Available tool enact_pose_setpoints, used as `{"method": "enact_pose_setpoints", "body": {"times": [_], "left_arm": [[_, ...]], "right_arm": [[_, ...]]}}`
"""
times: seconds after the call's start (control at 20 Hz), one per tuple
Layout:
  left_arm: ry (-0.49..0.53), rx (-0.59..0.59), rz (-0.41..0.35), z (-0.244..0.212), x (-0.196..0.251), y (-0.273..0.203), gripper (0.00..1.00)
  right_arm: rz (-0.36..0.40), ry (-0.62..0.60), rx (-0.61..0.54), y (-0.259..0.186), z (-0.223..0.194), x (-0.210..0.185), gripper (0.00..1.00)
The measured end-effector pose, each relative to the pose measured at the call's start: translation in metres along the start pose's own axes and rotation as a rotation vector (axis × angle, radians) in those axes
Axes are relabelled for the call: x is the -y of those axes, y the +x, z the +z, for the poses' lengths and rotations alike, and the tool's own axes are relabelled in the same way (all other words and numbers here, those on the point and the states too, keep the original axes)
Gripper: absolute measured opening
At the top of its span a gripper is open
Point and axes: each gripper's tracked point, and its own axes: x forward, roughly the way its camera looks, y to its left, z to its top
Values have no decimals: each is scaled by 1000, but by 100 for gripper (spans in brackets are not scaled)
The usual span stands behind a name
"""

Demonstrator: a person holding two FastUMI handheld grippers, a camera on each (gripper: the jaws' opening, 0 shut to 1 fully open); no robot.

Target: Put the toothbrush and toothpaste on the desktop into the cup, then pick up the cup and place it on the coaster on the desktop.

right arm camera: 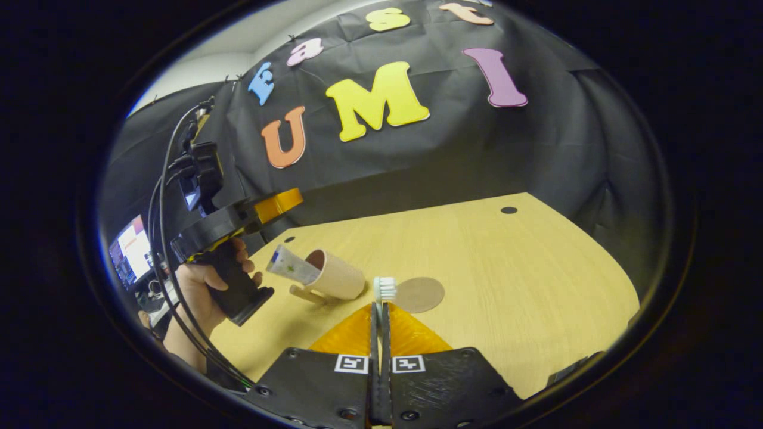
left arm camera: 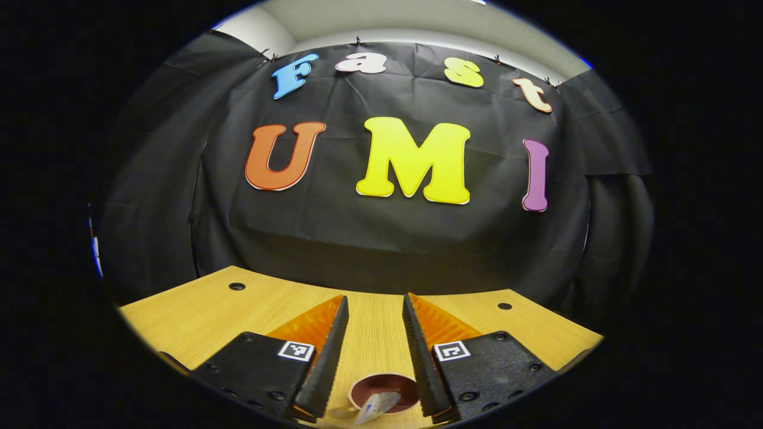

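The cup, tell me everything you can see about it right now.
The cup is a pale beige mug, matte like ceramic or plastic, with a darker reddish-brown inside and a side handle near the desktop. It appears tilted in the right gripper view. The toothpaste tube sticks out of its mouth. It stands apart from the round coaster. In the left gripper view it sits low between open fingers, untouched.

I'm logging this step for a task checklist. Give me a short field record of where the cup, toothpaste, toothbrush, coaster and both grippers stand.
cup: on the desk, looks tilted in the right gripper view
toothpaste: in the cup, sticking out of its mouth
toothbrush: not in the cup, bristle end showing past the fingertips
coaster: bare, beside the cup
left gripper: open, above the cup
right gripper: shut on the toothbrush
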Motion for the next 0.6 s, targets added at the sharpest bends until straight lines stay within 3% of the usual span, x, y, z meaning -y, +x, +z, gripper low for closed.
{"method": "enact_pose_setpoints", "body": {"times": [0.1, 0.15, 0.2, 0.25, 0.35, 0.45, 0.6], "left_arm": [[6, -24, 2, -6, -2, -1, 70], [6, -30, 3, -7, -4, -2, 70], [4, -30, 3, -5, -6, -3, 82], [2, -23, 5, -3, -8, -5, 71], [2, -8, 10, 1, -12, -10, 71], [7, 8, 18, 6, -18, -18, 77], [21, 58, 49, 22, -33, -32, 94]], "right_arm": [[5, -9, -2, 1, -2, -1, 0], [7, -14, -2, 2, -3, -3, 0], [9, -17, -1, 2, -1, -7, 0], [10, -21, 1, 2, 0, -9, 0], [15, -34, 7, 2, 2, -12, 0], [28, -51, 10, 5, 6, -20, 0], [59, -91, 32, 9, 20, -39, 0]]}}
